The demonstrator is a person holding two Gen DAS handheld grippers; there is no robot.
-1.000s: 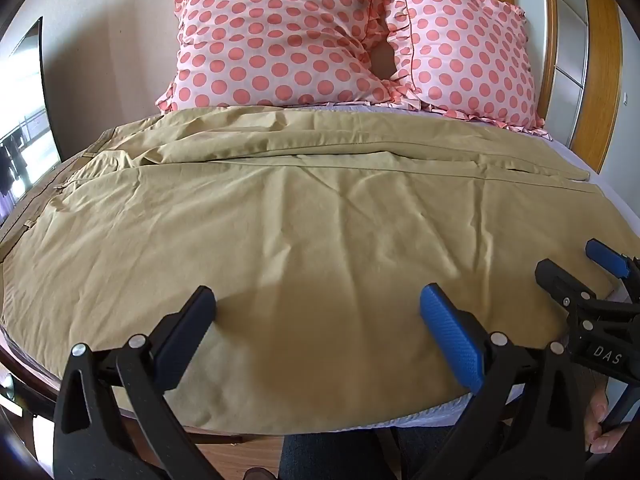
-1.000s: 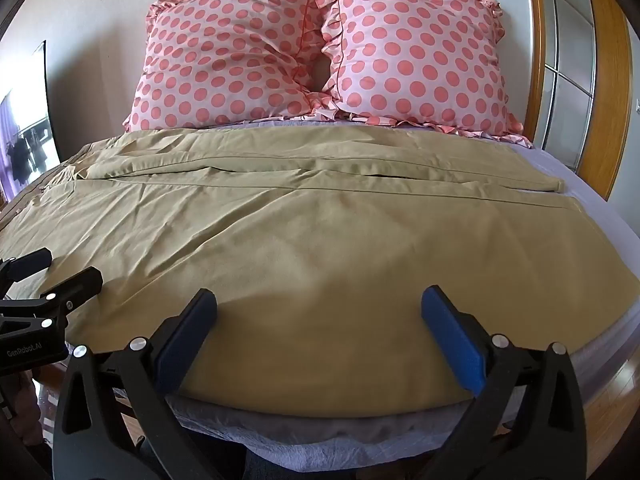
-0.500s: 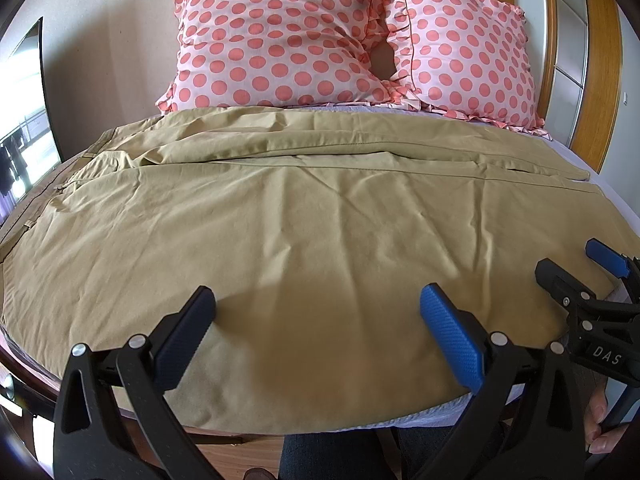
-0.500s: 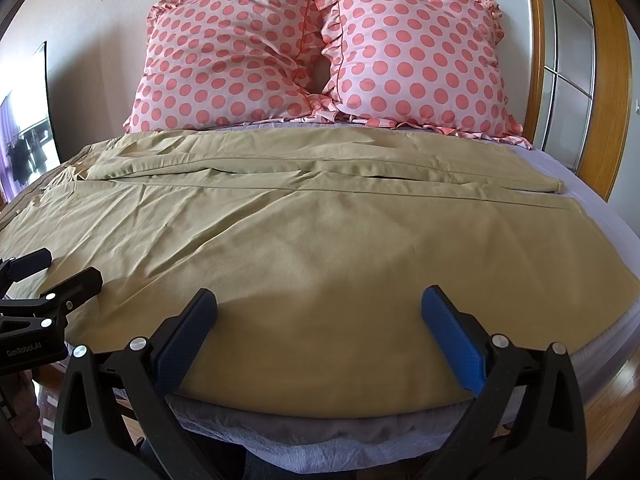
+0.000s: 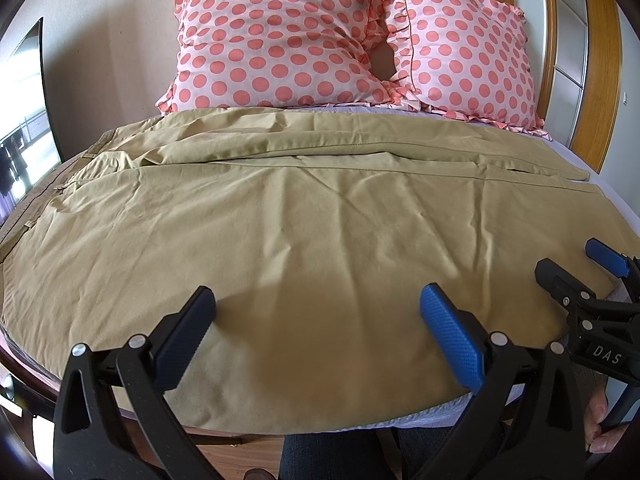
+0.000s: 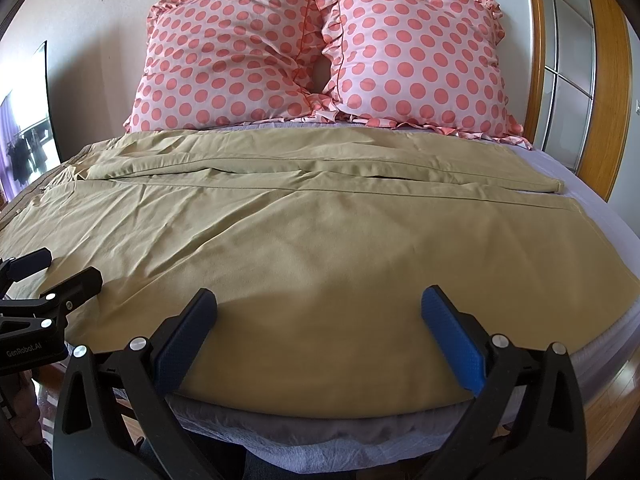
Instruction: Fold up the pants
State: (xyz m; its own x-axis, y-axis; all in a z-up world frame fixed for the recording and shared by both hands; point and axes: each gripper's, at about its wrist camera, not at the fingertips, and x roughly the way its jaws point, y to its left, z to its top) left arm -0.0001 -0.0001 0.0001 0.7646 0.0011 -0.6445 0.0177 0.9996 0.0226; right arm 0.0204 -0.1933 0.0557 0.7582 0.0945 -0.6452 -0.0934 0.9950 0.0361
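Khaki pants (image 5: 304,216) lie spread flat across the bed, waistband at the left, leg hems at the right; they also show in the right wrist view (image 6: 320,232). My left gripper (image 5: 316,320) is open and empty, hovering just above the near edge of the near leg. My right gripper (image 6: 318,316) is open and empty over the same near edge, further right. The right gripper shows at the right of the left wrist view (image 5: 576,268). The left gripper shows at the left of the right wrist view (image 6: 60,268).
Two pink polka-dot pillows (image 5: 280,36) (image 6: 416,52) lean on the wall at the bed's head. A lilac sheet (image 6: 592,188) covers the mattress. A wooden-framed sliding door (image 6: 576,60) stands at the right. Wooden floor (image 6: 616,396) lies beside the bed.
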